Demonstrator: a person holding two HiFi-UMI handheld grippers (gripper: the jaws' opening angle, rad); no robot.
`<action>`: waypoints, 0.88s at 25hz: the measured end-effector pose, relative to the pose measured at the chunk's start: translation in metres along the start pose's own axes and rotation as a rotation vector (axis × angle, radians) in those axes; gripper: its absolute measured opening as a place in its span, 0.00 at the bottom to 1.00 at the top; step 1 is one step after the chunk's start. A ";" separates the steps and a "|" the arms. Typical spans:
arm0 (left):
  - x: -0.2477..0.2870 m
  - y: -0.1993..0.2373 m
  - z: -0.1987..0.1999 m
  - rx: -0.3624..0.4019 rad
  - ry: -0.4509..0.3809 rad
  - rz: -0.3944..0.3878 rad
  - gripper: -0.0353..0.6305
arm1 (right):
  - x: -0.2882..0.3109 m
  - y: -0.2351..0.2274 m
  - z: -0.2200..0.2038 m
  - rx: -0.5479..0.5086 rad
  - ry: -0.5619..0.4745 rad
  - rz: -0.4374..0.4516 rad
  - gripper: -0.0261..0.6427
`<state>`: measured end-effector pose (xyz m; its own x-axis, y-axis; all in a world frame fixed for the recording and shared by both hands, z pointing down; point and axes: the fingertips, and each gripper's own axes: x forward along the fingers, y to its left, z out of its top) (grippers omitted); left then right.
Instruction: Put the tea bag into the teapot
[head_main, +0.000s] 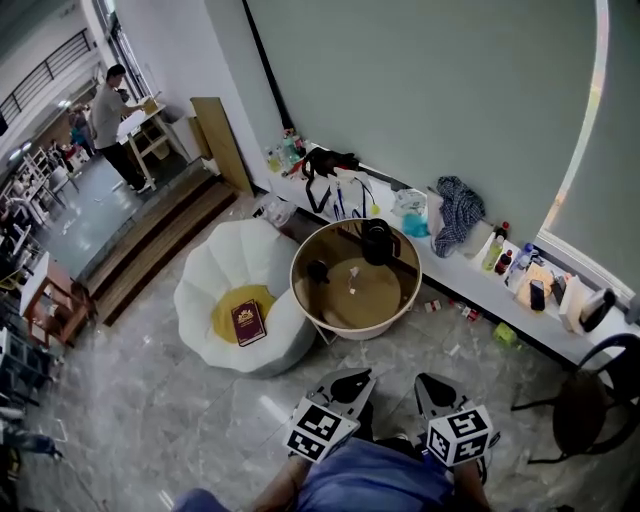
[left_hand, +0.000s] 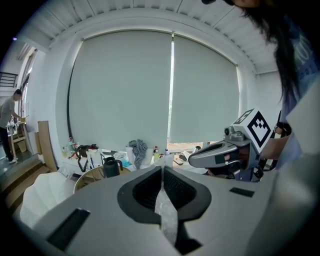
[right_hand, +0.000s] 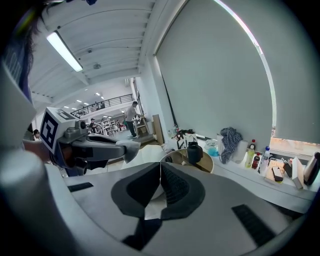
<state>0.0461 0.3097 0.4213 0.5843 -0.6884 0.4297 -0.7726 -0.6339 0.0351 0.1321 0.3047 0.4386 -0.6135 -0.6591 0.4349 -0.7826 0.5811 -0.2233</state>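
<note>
A black teapot (head_main: 378, 242) stands at the far side of a round table (head_main: 400, 302) with a raised rim. A small white tea bag (head_main: 352, 271) lies near the table's middle, with a small black piece (head_main: 318, 270) to its left. Both grippers are held close to my body, well short of the table. My left gripper (head_main: 345, 378) is shut with nothing between its jaws, and my right gripper (head_main: 432, 383) is shut and empty too. The left gripper view shows its own jaws (left_hand: 162, 170) closed and the teapot (left_hand: 111, 167) far off. In the right gripper view the jaws (right_hand: 160, 167) are closed and the teapot (right_hand: 194, 151) is ahead.
A white petal-shaped seat (head_main: 215, 275) with a yellow cushion and a red book (head_main: 249, 322) sits left of the table. A low ledge (head_main: 470, 285) along the wall carries bottles, a cloth and bags. A black chair (head_main: 590, 400) stands at right. A person (head_main: 110, 110) stands far left beyond steps.
</note>
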 end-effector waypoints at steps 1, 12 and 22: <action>0.003 0.000 0.000 0.003 0.005 -0.008 0.09 | 0.001 -0.003 0.000 0.004 0.001 -0.005 0.07; 0.052 0.037 0.010 -0.012 0.012 -0.063 0.09 | 0.019 -0.057 0.014 0.115 -0.019 -0.110 0.07; 0.096 0.132 0.029 -0.046 0.012 -0.048 0.09 | 0.106 -0.092 0.059 0.118 0.027 -0.118 0.07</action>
<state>0.0076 0.1497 0.4406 0.6179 -0.6535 0.4372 -0.7548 -0.6488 0.0970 0.1328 0.1534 0.4539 -0.5151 -0.7051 0.4873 -0.8568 0.4396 -0.2697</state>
